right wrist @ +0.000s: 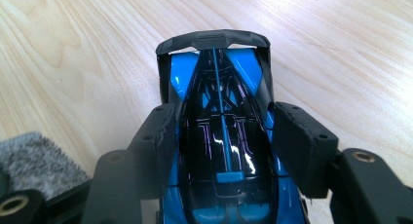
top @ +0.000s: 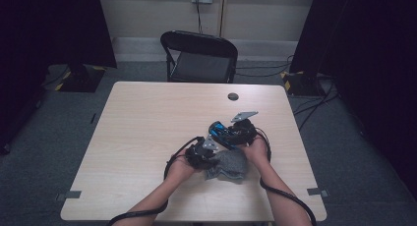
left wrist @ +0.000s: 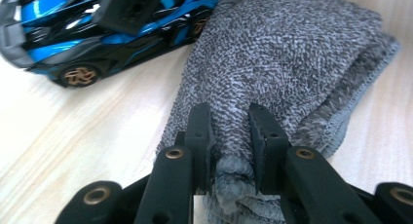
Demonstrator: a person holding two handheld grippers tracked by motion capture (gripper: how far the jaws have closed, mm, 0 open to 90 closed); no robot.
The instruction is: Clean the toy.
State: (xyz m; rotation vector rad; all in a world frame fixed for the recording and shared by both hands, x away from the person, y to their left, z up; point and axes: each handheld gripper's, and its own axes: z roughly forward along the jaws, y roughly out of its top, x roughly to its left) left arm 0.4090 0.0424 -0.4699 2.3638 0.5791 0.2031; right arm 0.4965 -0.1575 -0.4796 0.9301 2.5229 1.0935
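Left gripper (left wrist: 229, 136) pinching grey cloth (left wrist: 282, 53) at near-right table (top: 147, 113); right gripper (right wrist: 221, 136) clamped around blue toy car (right wrist: 219, 121) just beyond.

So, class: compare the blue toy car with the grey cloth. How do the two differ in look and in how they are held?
The toy car is hard, glossy, blue and black; the grey cloth is soft, fuzzy and folded. The right gripper clamps the car's body from both sides; the left gripper pinches only a bunched edge of the cloth. Both are gripped over the same wooden table.
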